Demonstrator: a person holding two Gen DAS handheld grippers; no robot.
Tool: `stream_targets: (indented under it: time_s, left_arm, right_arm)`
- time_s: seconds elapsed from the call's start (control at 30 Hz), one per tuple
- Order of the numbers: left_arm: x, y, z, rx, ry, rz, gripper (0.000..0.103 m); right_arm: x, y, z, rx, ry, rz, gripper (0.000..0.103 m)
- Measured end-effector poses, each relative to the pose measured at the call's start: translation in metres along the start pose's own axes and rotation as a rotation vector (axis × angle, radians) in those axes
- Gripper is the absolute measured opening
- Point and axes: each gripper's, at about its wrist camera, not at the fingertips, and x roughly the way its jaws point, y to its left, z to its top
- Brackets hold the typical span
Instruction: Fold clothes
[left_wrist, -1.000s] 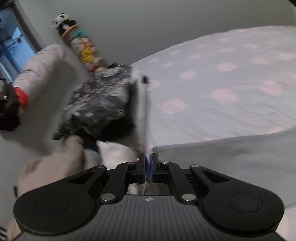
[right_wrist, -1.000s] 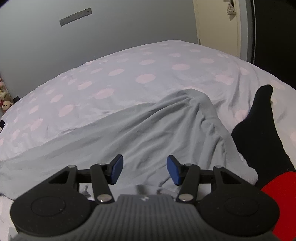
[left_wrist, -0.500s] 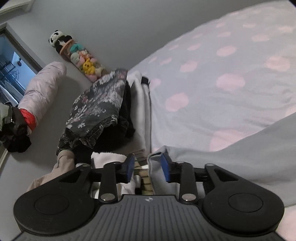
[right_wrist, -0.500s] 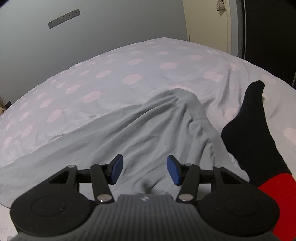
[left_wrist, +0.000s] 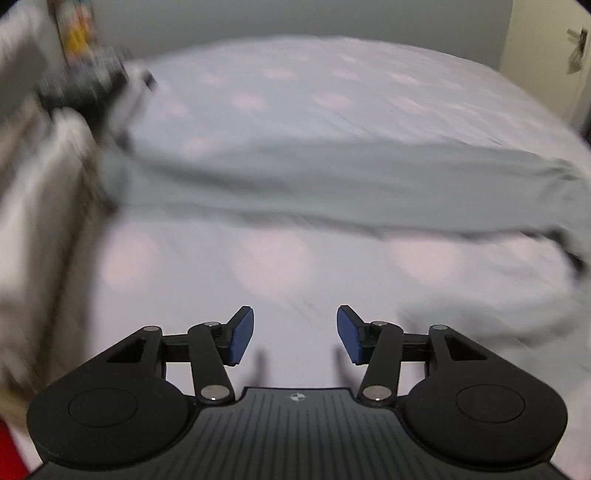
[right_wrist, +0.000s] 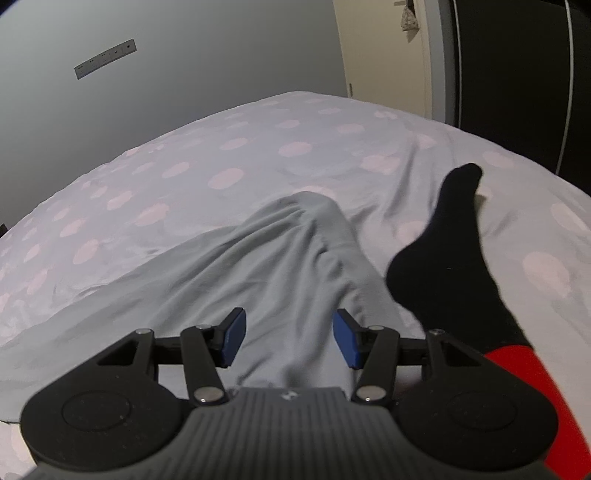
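The grey garment (left_wrist: 332, 184) lies stretched across the spotted bedspread (right_wrist: 221, 155). The left gripper (left_wrist: 294, 339) hangs empty above bare sheet, jaws opening. The right gripper (right_wrist: 288, 341) hovers over the cloth, fingers apart, seemingly not pinching. Next, each needs an edge to fold.

A bed (right_wrist: 258, 155) in a pale sheet with pink dots is carrying a grey garment (right_wrist: 258, 266) lying rumpled across it, a black sock (right_wrist: 450, 236) resting beside.
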Motion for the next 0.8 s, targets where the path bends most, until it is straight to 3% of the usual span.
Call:
stream_targets:
  time_s: [0.13, 0.37, 0.43, 0.47, 0.5, 0.63, 0.8]
  left_arm:
    - [-0.006, -0.023, -0.028, -0.050, 0.012, -0.047, 0.061]
    - [0.011, -0.040, -0.048, -0.141, 0.066, -0.121, 0.059]
    - [0.011, -0.047, -0.054, -0.167, 0.051, -0.130, 0.036]
    - [0.011, -0.048, -0.054, -0.186, 0.044, -0.146, 0.014]
    - [0.009, -0.048, -0.053, -0.208, 0.036, -0.159, 0.006]
    - [-0.024, -0.034, -0.042, -0.264, -0.116, -0.152, 0.004]
    - [-0.047, -0.011, -0.025, -0.313, -0.217, -0.068, 0.004]
  right_arm:
    - [-0.013, -0.011, -0.003, -0.002, -0.020, -0.006, 0.056]
    - [-0.030, -0.034, -0.019, 0.047, -0.006, 0.029, 0.059]
    - [-0.032, -0.042, -0.021, 0.065, -0.010, 0.035, 0.059]
    - [-0.031, -0.046, -0.021, 0.085, -0.008, 0.039, 0.059]
    - [-0.030, -0.050, -0.021, 0.108, -0.002, 0.046, 0.059]
    - [-0.025, -0.061, -0.022, 0.174, 0.020, 0.055, 0.058]
    - [-0.021, -0.064, -0.022, 0.199, 0.039, 0.054, 0.057]
